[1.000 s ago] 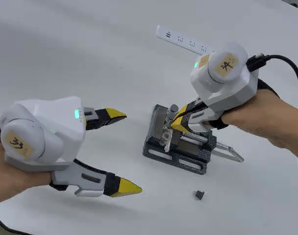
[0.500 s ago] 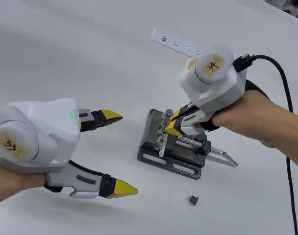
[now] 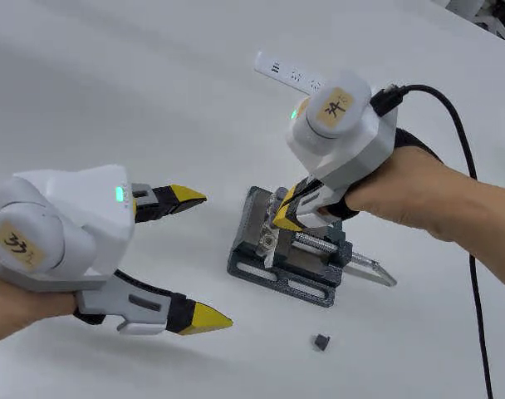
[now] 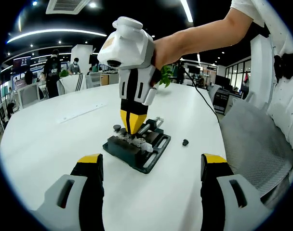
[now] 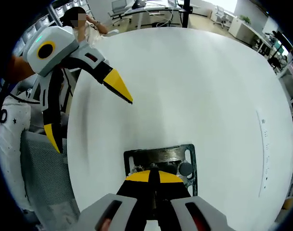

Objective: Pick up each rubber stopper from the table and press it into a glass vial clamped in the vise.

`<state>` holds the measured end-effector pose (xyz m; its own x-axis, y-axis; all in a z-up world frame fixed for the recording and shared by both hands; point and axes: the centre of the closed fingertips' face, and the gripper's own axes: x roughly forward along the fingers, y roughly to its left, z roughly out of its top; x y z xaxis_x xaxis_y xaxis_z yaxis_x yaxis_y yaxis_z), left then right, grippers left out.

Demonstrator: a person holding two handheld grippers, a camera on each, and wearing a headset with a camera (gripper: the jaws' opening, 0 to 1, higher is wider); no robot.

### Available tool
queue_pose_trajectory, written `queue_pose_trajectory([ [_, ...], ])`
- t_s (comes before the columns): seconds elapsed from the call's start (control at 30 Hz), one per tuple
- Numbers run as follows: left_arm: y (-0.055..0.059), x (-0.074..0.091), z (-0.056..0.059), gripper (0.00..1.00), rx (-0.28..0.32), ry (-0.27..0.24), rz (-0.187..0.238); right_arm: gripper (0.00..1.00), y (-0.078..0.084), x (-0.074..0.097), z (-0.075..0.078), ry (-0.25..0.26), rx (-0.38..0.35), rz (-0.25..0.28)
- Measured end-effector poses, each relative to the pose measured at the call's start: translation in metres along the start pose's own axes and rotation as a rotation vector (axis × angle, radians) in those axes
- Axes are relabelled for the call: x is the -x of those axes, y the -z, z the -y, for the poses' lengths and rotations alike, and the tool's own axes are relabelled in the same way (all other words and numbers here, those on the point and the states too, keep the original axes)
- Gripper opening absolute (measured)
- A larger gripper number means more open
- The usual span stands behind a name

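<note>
A dark vise (image 3: 254, 264) (image 4: 151, 154) (image 5: 137, 160) stands on the white table and clamps small glass vials (image 3: 267, 241). One vial carries a grey stopper (image 5: 185, 169) (image 4: 117, 128). My right gripper (image 3: 283, 219) (image 4: 133, 123) (image 5: 153, 176) points down onto the vials in the vise with its jaws shut; whether anything sits between the tips is hidden. A loose dark rubber stopper (image 3: 321, 342) (image 4: 185, 142) lies on the table near the vise. My left gripper (image 3: 203, 257) (image 4: 152, 160) (image 5: 88, 119) hovers left of the vise, open and holding nothing.
A white power strip (image 3: 283, 73) (image 5: 265, 149) lies at the far side of the table. A black cable (image 3: 456, 141) runs from the right gripper. The vise's handle (image 3: 370, 270) sticks out to the right. A grey chair (image 4: 257, 139) stands by the table edge.
The head camera has shifted, so everything sits slightly further left. The right gripper's shut tips stay at the vials in the vise. The left gripper stays open in place.
</note>
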<state>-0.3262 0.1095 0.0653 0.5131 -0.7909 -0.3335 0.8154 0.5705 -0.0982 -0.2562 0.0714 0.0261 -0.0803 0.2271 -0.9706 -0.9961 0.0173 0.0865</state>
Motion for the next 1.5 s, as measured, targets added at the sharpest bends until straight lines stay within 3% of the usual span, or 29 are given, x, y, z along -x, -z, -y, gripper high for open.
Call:
queue_pose_trajectory([
  [0.17,-0.002,0.001,-0.003,0.81,0.003,-0.009,0.007,0.0,0.001,0.0,-0.004,0.007,0.013,-0.017],
  [0.47,-0.005,0.005,-0.006,0.8,0.003,-0.022,0.014,0.0,0.003,0.001,-0.003,0.009,0.027,-0.098],
  [0.73,-0.004,0.004,-0.01,0.8,0.002,-0.024,0.013,0.0,0.004,0.001,-0.002,0.008,0.023,-0.072],
  [0.93,-0.006,0.002,-0.011,0.8,0.002,-0.025,0.016,0.0,0.004,0.0,-0.003,0.022,0.042,-0.089],
  [1.07,-0.006,0.002,-0.011,0.8,0.001,-0.028,0.015,0.0,0.002,-0.001,-0.006,0.049,0.098,-0.12],
  [1.23,-0.007,0.005,-0.006,0.8,-0.009,-0.021,0.003,0.0,0.004,0.0,-0.002,0.037,0.056,-0.077],
  [1.3,-0.007,0.006,-0.006,0.8,-0.011,-0.021,-0.003,0.0,0.004,0.0,-0.003,0.048,0.088,-0.062],
  [1.37,-0.006,0.008,-0.006,0.8,-0.012,-0.024,-0.008,0.0,0.003,0.0,-0.002,0.055,0.045,-0.042],
  [1.43,-0.006,0.008,-0.005,0.8,-0.014,-0.024,-0.013,0.0,0.003,0.0,-0.002,0.058,0.092,-0.039],
  [1.5,-0.005,0.009,-0.004,0.8,-0.018,-0.022,-0.017,0.0,0.003,0.0,-0.001,0.057,0.088,-0.028],
])
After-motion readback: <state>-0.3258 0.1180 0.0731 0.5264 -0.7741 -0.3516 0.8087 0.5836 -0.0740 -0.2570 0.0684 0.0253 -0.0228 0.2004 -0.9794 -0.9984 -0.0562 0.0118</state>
